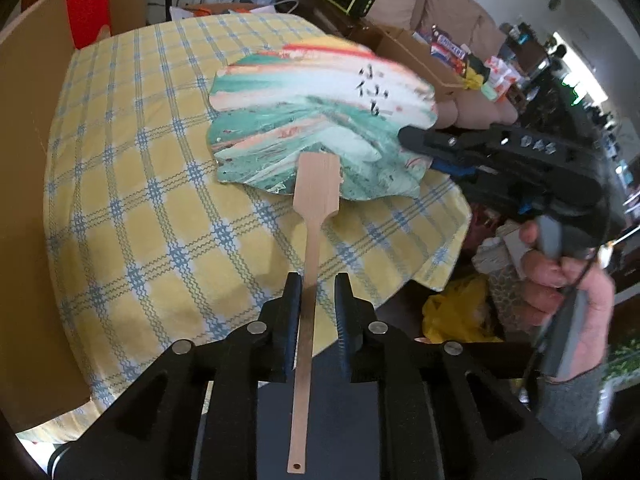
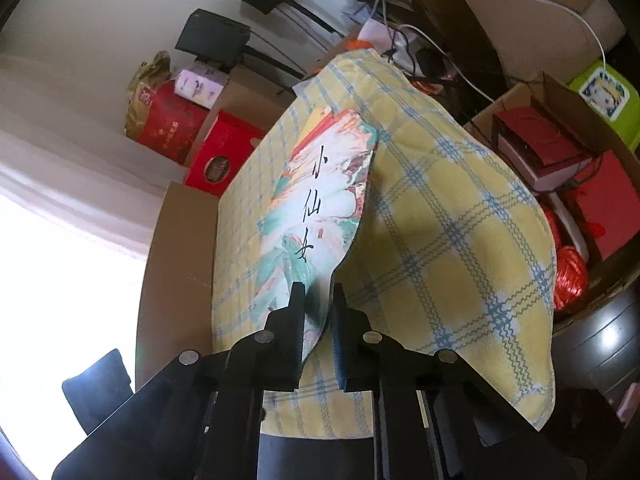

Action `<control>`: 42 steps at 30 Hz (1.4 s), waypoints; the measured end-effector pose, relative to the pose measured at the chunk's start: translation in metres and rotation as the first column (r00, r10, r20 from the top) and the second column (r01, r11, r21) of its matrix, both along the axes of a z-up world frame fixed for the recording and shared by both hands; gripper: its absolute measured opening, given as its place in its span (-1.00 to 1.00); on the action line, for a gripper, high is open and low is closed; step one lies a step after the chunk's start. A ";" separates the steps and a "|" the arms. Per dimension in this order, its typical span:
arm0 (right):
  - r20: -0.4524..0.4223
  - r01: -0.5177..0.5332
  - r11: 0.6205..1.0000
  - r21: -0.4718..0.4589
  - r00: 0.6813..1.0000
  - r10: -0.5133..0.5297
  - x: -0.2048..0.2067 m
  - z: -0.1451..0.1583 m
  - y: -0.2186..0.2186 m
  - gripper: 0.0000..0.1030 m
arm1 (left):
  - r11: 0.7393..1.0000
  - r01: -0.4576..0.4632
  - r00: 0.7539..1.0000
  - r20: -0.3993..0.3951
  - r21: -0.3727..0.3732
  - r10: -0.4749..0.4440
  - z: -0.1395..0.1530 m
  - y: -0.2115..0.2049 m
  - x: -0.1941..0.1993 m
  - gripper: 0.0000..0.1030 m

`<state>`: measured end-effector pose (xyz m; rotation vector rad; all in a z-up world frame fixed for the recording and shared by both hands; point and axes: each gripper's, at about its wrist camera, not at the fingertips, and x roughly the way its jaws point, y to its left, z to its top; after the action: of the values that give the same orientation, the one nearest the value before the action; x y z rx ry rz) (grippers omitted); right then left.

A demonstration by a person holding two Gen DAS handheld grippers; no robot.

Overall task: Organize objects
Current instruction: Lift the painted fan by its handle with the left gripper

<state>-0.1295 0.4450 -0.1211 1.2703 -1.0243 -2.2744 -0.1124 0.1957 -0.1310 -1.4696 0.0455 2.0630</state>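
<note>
Left wrist view: your left gripper (image 1: pixel 316 292) has its jaws clenched on the wooden handle (image 1: pixel 310 264) of the painted fan (image 1: pixel 316 120), which hangs above the checked cloth (image 1: pixel 140 200) on the desk. Your right gripper (image 1: pixel 416 138) bites the fan's right edge.

Right wrist view: your right gripper (image 2: pixel 318 300) has its jaws clamped on the fan's (image 2: pixel 320 200) near edge.
</note>
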 end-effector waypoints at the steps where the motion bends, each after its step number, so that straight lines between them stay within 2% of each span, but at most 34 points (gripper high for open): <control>1: -0.006 -0.004 1.000 0.007 1.000 0.004 0.001 0.002 -0.002 -0.77 | 1.000 0.001 1.000 -0.015 -0.017 -0.001 -0.001 0.002 0.001 -0.73; 7: -0.048 -0.034 0.999 0.004 0.998 0.035 0.009 0.019 -0.011 -0.78 | 0.998 -0.011 0.997 -0.072 -0.059 0.006 -0.003 0.007 0.006 -0.73; 9: -0.059 -0.044 0.999 0.004 0.997 0.045 0.012 0.026 -0.015 -0.79 | 0.998 -0.021 0.997 -0.079 -0.061 0.016 -0.004 0.007 0.005 -0.73; 10: -0.067 -0.049 0.999 0.005 0.997 0.050 0.013 0.029 -0.017 -0.78 | 0.998 -0.026 0.996 -0.083 -0.063 0.021 -0.003 0.006 0.006 -0.83; 13: -0.078 -0.061 0.998 0.033 0.995 0.064 0.011 0.034 -0.021 -0.75 | 0.999 -0.019 0.995 -0.097 -0.041 0.015 -0.001 0.005 0.008 -0.85; 15: -0.063 -0.054 0.997 0.056 0.996 0.057 0.005 0.028 -0.022 -0.67 | 1.000 0.006 0.995 -0.097 -0.023 -0.009 0.002 0.007 0.010 -0.86; 18: -0.036 -0.047 0.999 0.022 0.998 0.048 -0.004 0.012 -0.021 -0.56 | 1.000 0.015 0.994 -0.109 -0.022 -0.018 0.006 0.008 0.012 -0.85; 22: 0.009 -0.046 0.999 -0.025 0.999 0.046 -0.010 -0.007 -0.021 -0.57 | 1.000 0.009 0.994 -0.105 -0.022 -0.011 0.006 0.006 0.010 -0.86; 24: 0.003 -0.041 0.999 -0.010 0.999 0.041 -0.009 -0.006 -0.022 -0.68 | 1.000 0.006 0.994 -0.113 -0.031 -0.009 0.008 0.006 0.010 -0.86; 31: -0.082 -0.052 0.998 0.043 0.995 0.056 0.001 0.028 -0.023 -0.81 | 1.000 -0.002 0.988 -0.158 -0.019 -0.001 0.025 0.005 0.015 -0.86; 42: -0.204 -0.103 0.994 0.044 0.973 0.110 0.005 0.090 -0.042 -0.81 | 0.998 -0.036 0.969 -0.242 0.048 0.046 0.074 -0.016 0.025 -0.86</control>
<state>-0.1245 0.4028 -0.0314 1.0474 -0.8291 -2.2920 -0.0872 0.1796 -0.0568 -1.1944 0.0673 2.2533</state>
